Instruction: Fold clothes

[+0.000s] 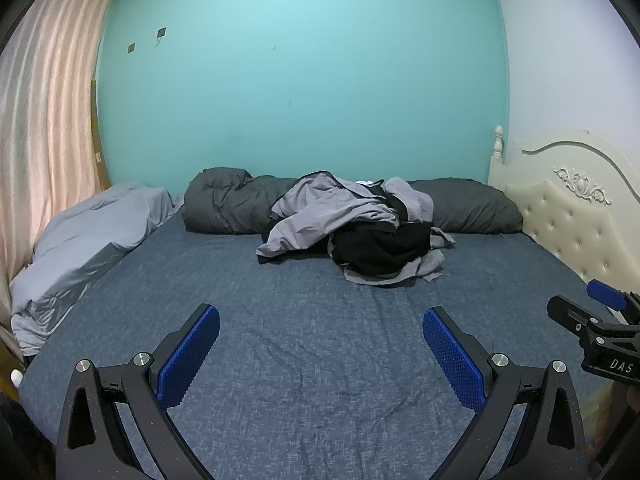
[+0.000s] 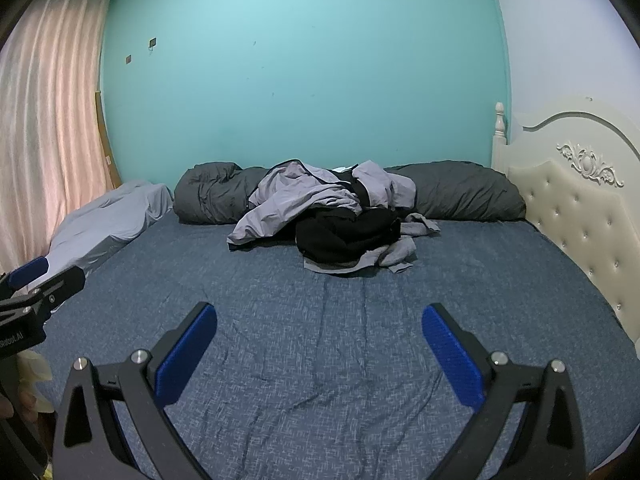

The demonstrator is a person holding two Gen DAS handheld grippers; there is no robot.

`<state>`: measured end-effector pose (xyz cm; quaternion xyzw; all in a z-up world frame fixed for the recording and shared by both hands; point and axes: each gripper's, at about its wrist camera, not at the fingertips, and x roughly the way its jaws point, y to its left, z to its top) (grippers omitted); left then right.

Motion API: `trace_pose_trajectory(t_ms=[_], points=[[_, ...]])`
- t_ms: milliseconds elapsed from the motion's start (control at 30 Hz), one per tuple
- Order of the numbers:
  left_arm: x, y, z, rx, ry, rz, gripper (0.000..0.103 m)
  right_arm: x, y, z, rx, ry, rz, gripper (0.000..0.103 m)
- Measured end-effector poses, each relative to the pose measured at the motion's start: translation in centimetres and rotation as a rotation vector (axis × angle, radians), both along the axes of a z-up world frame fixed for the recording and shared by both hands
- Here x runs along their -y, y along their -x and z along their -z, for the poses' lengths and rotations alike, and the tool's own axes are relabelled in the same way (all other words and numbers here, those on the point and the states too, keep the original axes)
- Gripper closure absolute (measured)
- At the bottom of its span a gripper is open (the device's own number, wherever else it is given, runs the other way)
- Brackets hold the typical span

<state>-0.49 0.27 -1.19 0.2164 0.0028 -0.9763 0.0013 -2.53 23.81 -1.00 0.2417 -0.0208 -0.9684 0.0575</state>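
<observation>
A crumpled heap of clothes (image 1: 352, 228) is seen on the blue bedsheet (image 1: 280, 340), lying just in front of the rolled dark grey duvet (image 1: 224, 204) at the far side of the bed. A light grey garment (image 1: 320, 208) is draped over the heap's left part, and a black garment (image 1: 380, 248) is bunched at its front, with grey cloth trailing from beneath it. No folded piece is visible.

The fabrics are judged light, soft and limp; they would sag and slide when lifted, so a hold is best taken at an edge or corner, such as the light grey hem nearest the duvet's left end.

The left claw (image 1: 320, 356) and the right claw (image 2: 320, 356) are held well short of the heap, each spread wide and pinching nothing. A cream headboard (image 1: 568, 216) is seen to the duvet's right.
</observation>
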Motion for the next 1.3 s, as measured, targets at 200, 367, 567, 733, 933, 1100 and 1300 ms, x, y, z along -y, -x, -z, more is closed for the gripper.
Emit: trace_pose_trajectory(t_ms=[200, 367, 567, 733, 933, 1100, 1300], points=[[0.0, -0.3, -0.2, -0.003, 0.000, 0.001, 0.000, 0.1, 0.1, 0.0, -0.001, -0.004, -0.003, 0.000], [-0.1, -0.7, -0.3, -0.002, 0.001, 0.004, 0.000, 0.1, 0.0, 0.0, -0.002, -0.003, 0.001, 0.000], [0.2, -0.3, -0.9, 0.000, -0.001, 0.008, 0.000, 0.0, 0.0, 0.1, 0.000, -0.004, 0.000, 0.000], [0.4, -0.2, -1.1, 0.000, 0.000, 0.011, 0.000, -0.2, 0.0, 0.1, 0.003, -0.001, 0.005, 0.000], [0.4, 0.0, -1.3, 0.004, 0.000, 0.011, 0.000, -0.2, -0.1, 0.2, 0.001, -0.003, 0.006, 0.000], [0.2, 0.1, -1.1, 0.005, -0.002, 0.008, 0.000, -0.3, -0.1, 0.2, 0.002, -0.003, 0.005, 0.000], [0.2, 0.2, -0.8, 0.010, -0.007, 0.010, 0.000, -0.3, 0.2, 0.3, 0.006, -0.003, 0.009, 0.000]])
